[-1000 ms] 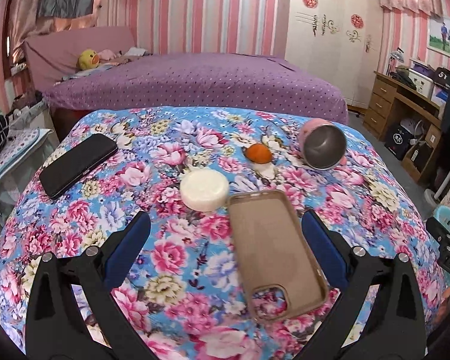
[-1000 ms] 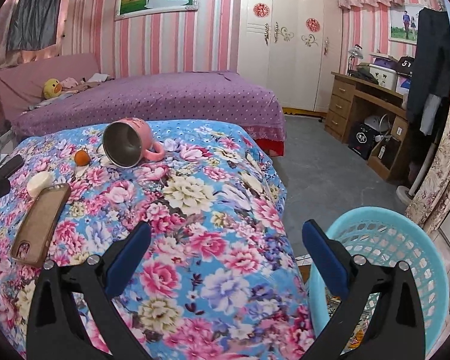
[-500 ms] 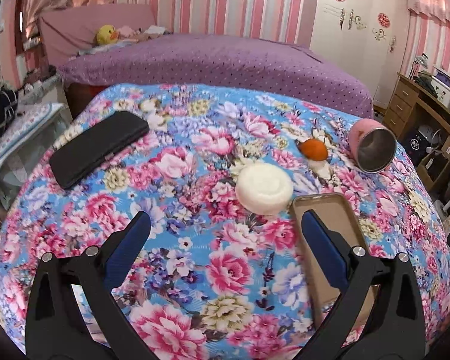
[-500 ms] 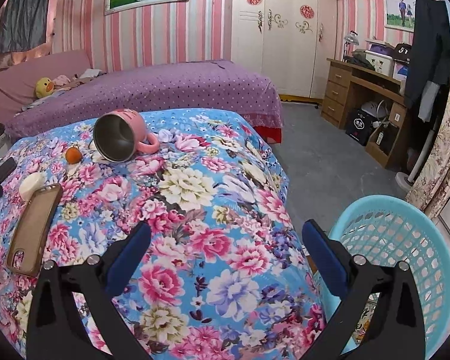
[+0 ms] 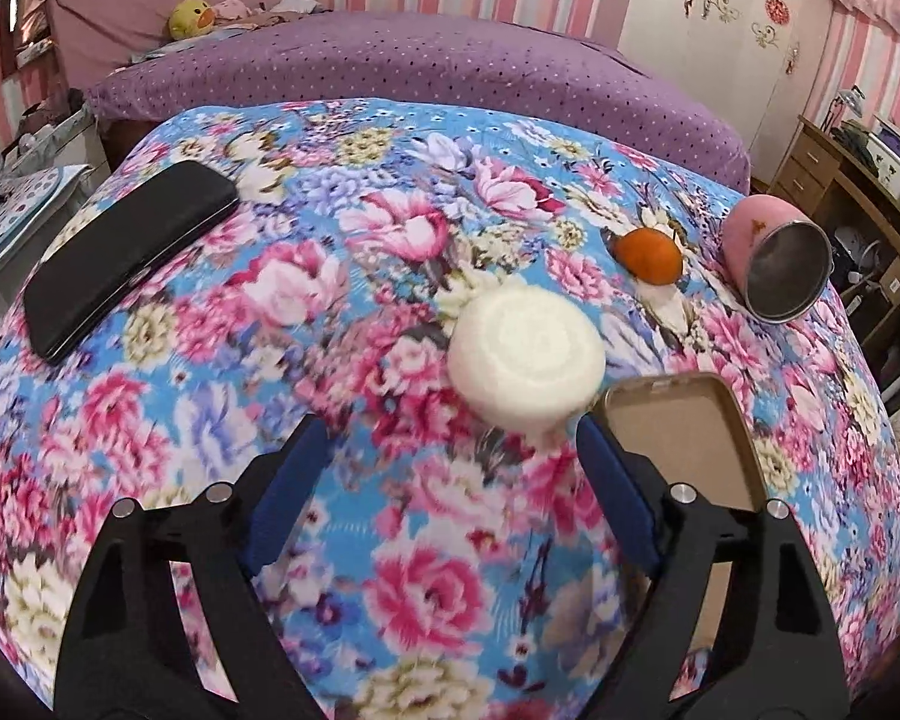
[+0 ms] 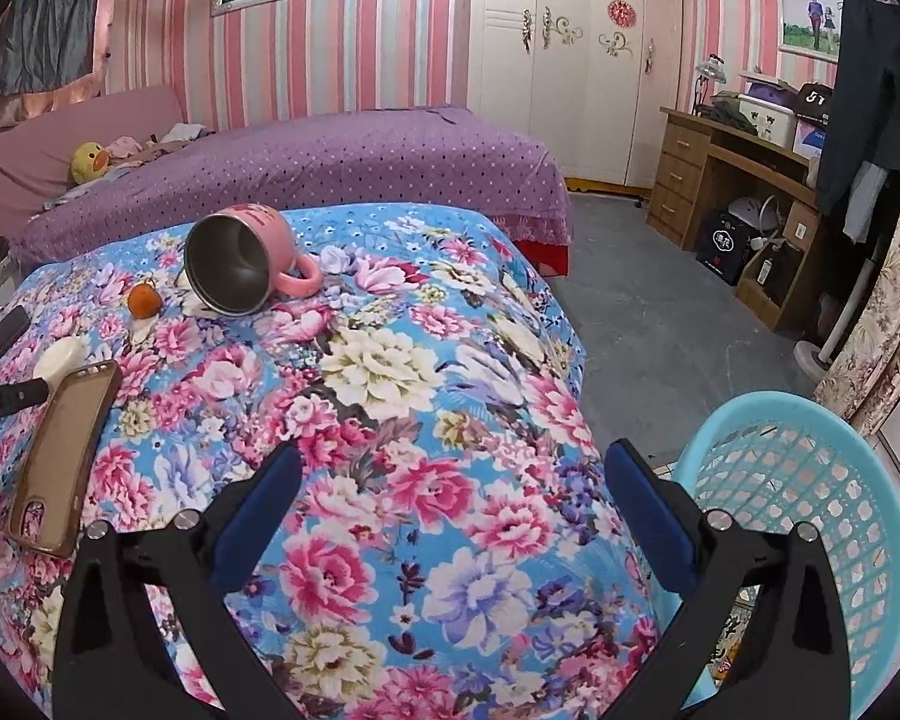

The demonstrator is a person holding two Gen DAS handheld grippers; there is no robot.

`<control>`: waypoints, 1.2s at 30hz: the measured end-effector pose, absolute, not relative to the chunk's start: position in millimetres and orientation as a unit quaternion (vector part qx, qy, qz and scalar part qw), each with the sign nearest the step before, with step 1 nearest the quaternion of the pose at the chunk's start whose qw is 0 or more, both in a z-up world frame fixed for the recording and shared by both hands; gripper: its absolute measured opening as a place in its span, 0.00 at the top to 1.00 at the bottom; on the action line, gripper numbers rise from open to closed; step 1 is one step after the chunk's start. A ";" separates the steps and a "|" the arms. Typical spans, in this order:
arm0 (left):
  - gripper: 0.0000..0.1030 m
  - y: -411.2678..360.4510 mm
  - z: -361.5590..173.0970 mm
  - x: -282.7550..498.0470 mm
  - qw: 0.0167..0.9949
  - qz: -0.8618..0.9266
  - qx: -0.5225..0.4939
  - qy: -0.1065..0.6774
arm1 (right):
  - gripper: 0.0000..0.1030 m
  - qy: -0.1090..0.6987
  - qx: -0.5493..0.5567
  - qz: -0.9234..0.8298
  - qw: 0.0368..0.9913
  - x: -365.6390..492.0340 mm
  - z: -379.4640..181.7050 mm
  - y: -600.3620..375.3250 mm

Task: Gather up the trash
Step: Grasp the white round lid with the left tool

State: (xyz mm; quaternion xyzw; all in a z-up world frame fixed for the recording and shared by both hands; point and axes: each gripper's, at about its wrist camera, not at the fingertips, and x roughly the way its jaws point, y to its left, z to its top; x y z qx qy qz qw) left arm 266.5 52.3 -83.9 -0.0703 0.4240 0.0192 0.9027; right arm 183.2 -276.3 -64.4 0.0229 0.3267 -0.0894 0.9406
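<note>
A white round puck-shaped item (image 5: 527, 355) lies on the floral table, also seen in the right wrist view (image 6: 60, 356). A small orange fruit (image 5: 649, 255) (image 6: 144, 302) lies beyond it. My left gripper (image 5: 450, 456) is open and empty, low over the cloth, just short of the white item. My right gripper (image 6: 450, 480) is open and empty over the table's right part. A light blue mesh basket (image 6: 810, 510) stands on the floor to the right of the table.
A pink mug (image 5: 774, 261) (image 6: 246, 264) lies on its side at the back. A tan phone case (image 5: 684, 438) (image 6: 60, 456) lies beside the white item. A black phone (image 5: 126, 252) lies at the left. A purple bed (image 6: 306, 168) stands behind; a wooden desk (image 6: 744, 192) stands at the right.
My left gripper has moved left and forward and dropped toward the cloth, so the white item now sits just ahead of its fingers. My right gripper has barely moved.
</note>
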 end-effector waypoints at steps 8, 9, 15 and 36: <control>0.20 40.2 -86.6 288.8 0.900 0.006 -0.046 0.433 | 0.04 0.330 0.007 -0.083 0.940 198.5 -61.7 -261.6; 0.20 40.8 -86.2 291.1 0.900 0.004 -0.049 0.433 | 0.04 0.332 0.007 -0.076 0.940 202.7 -61.5 -256.3; 0.44 45.2 -82.0 298.4 0.903 -0.025 -0.060 0.425 | 0.04 0.333 -0.006 -0.041 0.942 231.2 -56.4 -219.0; 0.63 161.9 -42.4 280.3 0.921 0.043 -0.106 0.373 | 0.25 0.334 -0.109 0.111 0.930 334.8 -57.0 -64.8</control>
